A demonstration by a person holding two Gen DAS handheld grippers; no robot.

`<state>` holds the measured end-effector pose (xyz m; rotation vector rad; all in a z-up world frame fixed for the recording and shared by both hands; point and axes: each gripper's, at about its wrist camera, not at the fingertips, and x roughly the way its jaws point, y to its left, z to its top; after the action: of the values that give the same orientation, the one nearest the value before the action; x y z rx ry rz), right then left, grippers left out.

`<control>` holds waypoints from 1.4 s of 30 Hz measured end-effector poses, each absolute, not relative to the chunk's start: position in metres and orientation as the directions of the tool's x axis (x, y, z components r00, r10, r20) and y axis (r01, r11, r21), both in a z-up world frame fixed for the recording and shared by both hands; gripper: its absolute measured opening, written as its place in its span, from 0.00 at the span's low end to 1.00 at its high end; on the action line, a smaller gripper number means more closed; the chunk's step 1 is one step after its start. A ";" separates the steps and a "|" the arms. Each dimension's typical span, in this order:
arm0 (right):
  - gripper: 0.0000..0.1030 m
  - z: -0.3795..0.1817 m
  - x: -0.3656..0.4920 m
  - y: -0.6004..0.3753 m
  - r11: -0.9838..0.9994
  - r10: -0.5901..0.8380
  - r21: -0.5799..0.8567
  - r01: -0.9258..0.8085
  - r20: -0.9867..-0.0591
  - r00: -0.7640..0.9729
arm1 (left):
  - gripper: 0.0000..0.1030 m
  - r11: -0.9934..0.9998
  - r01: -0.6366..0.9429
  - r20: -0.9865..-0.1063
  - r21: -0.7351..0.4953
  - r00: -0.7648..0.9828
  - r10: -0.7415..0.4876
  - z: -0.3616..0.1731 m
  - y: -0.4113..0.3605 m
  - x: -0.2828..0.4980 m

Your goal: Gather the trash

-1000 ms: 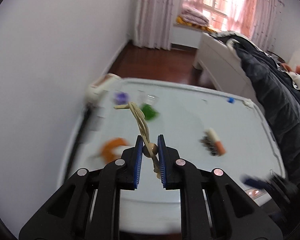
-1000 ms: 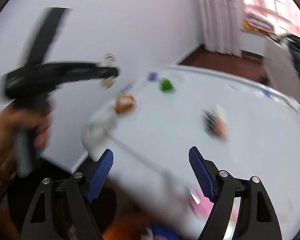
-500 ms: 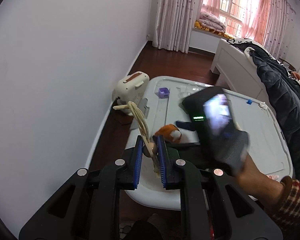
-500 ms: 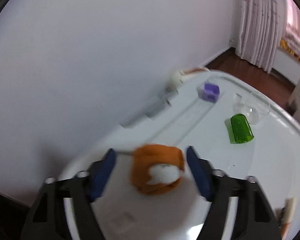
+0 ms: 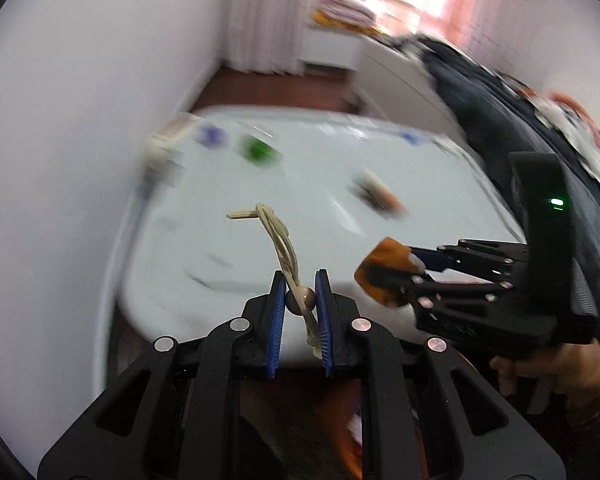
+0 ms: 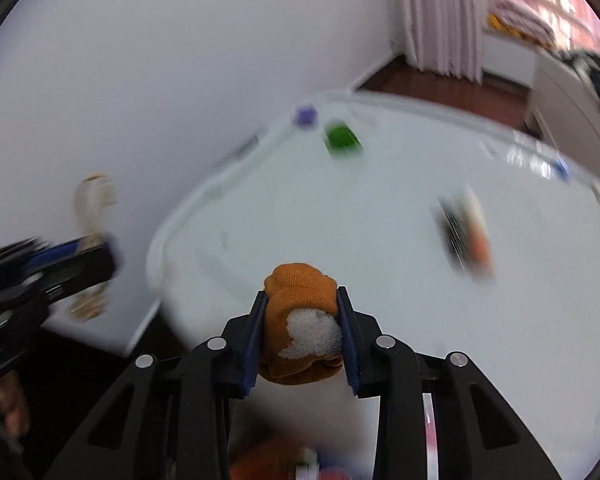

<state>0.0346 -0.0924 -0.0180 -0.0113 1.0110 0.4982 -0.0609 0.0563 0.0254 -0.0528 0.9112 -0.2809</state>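
Right gripper (image 6: 300, 332): jaws just closed, pinching orange sock ball (image 6: 302, 320) above table's (image 6: 380, 220) near edge. Left gripper (image 5: 300, 312): jaws pinched on beaded cord (image 5: 282, 248). Both items best carried level, grip kept firm until bin is reached.

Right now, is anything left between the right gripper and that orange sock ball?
No. The right gripper, which has just been closing, has its pads pressed on both sides of the orange sock ball.
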 end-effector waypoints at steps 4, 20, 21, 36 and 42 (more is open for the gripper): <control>0.32 -0.045 -0.052 -0.152 0.923 0.337 0.239 -0.302 -0.880 0.334 | 0.14 0.896 0.378 -0.833 -0.232 0.398 -0.384 -0.013 -0.008 -0.104; 0.75 -0.073 -0.113 -0.219 0.967 0.254 0.241 -0.079 -0.915 0.314 | 0.50 0.906 0.423 -0.926 -0.008 0.338 -0.166 -0.063 -0.069 -0.122; 0.76 -0.068 -0.113 -0.219 0.967 0.254 0.239 -0.086 -0.908 0.332 | 0.50 0.909 0.417 -0.921 0.007 0.357 -0.157 -0.059 -0.068 -0.119; 0.79 -0.046 -0.106 -0.217 0.968 0.251 0.219 -0.125 -0.878 0.408 | 0.50 0.945 0.324 -0.860 0.051 0.495 -0.124 -0.018 -0.064 -0.085; 0.79 -0.045 -0.102 -0.216 0.967 0.255 0.221 -0.128 -0.876 0.410 | 0.50 0.952 0.300 -0.840 0.058 0.530 -0.116 -0.007 -0.058 -0.068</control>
<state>-0.1018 -0.2162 -0.0448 0.1263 1.1232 0.2419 -0.0682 -0.0581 -0.0066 0.2048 0.9830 -0.2507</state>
